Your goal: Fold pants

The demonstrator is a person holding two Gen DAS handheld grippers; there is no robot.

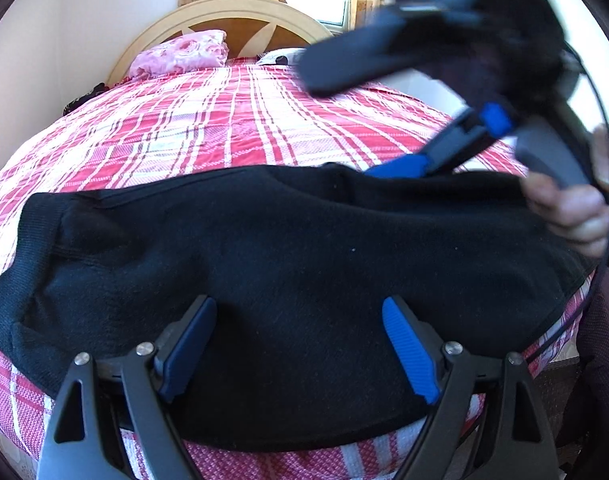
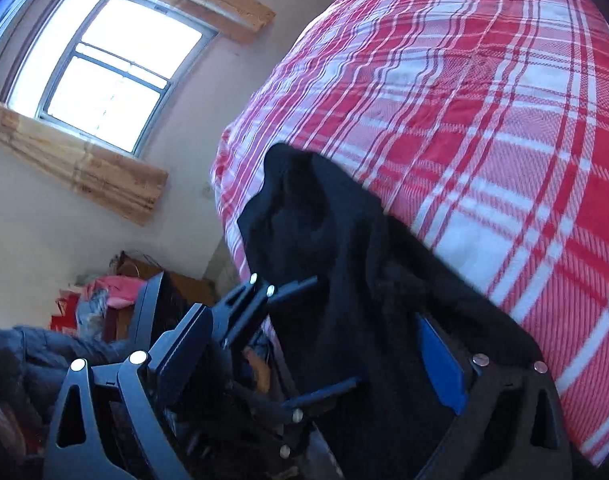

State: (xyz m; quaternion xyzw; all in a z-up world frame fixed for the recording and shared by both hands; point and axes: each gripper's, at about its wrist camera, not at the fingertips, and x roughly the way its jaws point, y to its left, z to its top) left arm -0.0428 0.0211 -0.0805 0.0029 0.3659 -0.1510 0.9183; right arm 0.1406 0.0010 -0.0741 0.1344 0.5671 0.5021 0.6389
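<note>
A: Where could tongs pass?
B: Beyond the pants point(image 1: 284, 264), the plaid bed point(image 1: 208, 128) lies bare up to the pink pillow point(image 1: 184, 54) at the headboard point(image 1: 232, 12).
A: And what stands in the way?
B: The right tongs point(image 1: 428, 148) and hand point(image 1: 572, 216) crowd the pants' right end; the left tongs point(image 1: 300, 344) gape wide over their near edge.

A bed point(image 1: 208, 128) covered with a red, pink and white checked sheet point(image 2: 484, 128) is seen ahead of the left gripper point(image 1: 300, 344). Black pants point(image 1: 288, 264) are spread flat across the near part of the sheet, directly in front of this gripper's open fingers. Far ahead, at the wooden headboard point(image 1: 240, 12), a pink flowered pillow point(image 1: 184, 53) is laid, and beside it a white pillow point(image 1: 282, 56) is partly seen.
</note>
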